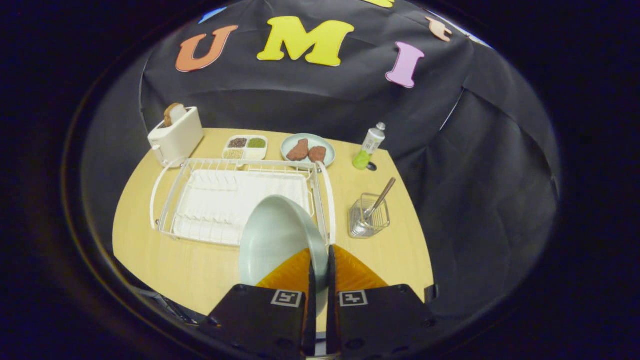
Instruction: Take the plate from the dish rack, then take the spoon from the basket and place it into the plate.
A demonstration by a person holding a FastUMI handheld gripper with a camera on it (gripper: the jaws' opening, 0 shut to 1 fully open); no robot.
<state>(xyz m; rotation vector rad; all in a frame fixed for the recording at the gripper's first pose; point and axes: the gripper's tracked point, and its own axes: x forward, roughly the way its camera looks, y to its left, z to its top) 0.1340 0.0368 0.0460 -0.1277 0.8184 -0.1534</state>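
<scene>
Tool (320,260) fingers pinch the pale green plate (280,240) by its rim, holding it on edge above the desk (190,265), before the white rack (225,200); spoon (380,199) stands in basket (370,217).

The plate (277,235) is a pale grey-green, pinched at its rim by orange ribbed fingers (295,274) on black blocks with small black-and-white square markers. The dish rack (240,200) is white wire over a white tray. The table (190,270) is light wood. The basket (369,216) is silvery mesh, the spoon (376,205) brownish-handled. The toaster (176,135) is cream.
</scene>
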